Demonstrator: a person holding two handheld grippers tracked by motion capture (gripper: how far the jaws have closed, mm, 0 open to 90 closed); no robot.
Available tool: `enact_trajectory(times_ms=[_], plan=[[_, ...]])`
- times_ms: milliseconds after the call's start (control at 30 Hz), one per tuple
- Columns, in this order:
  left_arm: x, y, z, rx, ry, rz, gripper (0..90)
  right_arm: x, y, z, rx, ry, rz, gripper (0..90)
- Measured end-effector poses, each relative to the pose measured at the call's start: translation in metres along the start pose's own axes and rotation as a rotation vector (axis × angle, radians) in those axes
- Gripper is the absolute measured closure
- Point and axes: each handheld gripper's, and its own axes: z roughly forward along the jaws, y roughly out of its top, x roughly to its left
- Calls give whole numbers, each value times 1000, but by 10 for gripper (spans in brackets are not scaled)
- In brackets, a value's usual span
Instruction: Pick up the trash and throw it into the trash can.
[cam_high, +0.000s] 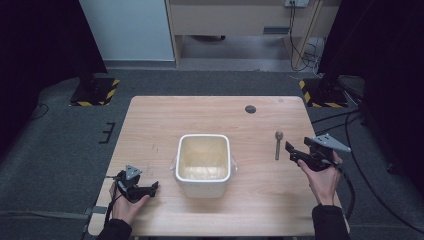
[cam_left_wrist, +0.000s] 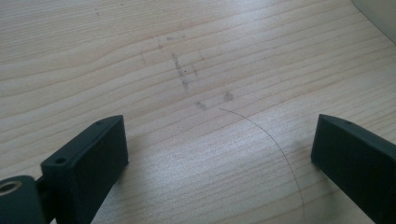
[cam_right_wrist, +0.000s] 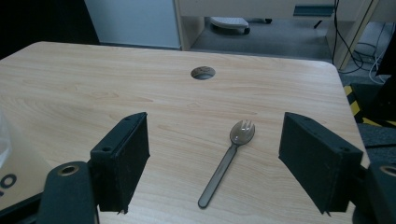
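On the light wooden table (cam_high: 160, 115), a dark translucent spork (cam_right_wrist: 228, 161) lies between your right gripper's (cam_right_wrist: 215, 161) wide-apart jaws, tines pointing away. Your left gripper (cam_left_wrist: 219, 154) is apart too, over bare wood.

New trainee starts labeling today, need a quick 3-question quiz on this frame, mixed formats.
1. True or false: the spork lies on the table with its tined end pointing away from the person.
2. Multiple choice: where does the white container stand? A) at the far left corner B) near the middle of the table, between the two hand-held grippers C) on the floor
3. Fill in: the jaws of the right hand-held gripper are ____, with the spork lying ahead between them in the right gripper view.

Key: 1 true; 2 B; 3 open. Note: the left hand-held gripper is also open, over bare wood.
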Motion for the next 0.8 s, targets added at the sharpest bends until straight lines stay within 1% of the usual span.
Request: enact_trajectory(times_ms=[167, 233, 400, 467, 567, 700, 800], plan=[[0, 0, 0, 1, -1, 0, 27, 0, -1, 15, 16, -21, -4, 241], [0, 0, 0, 1, -1, 0, 26, 1, -2, 20, 13, -26, -6, 244], [0, 0, 0, 1, -1, 0, 26, 4, -6, 34, 26, -42, -13, 265], [0, 0, 0, 1, 0, 0, 26, 5, -10, 44, 55, -58, -22, 277], [0, 0, 0, 1, -1, 0, 26, 6, -14, 53, 82, -70, -23, 296], [0, 1, 1, 1, -1, 2, 26, 6, -17, 64, 94, -85, -13, 326], [0, 1, 1, 1, -1, 2, 26, 5, -20, 73, 113, -106, -10, 348]])
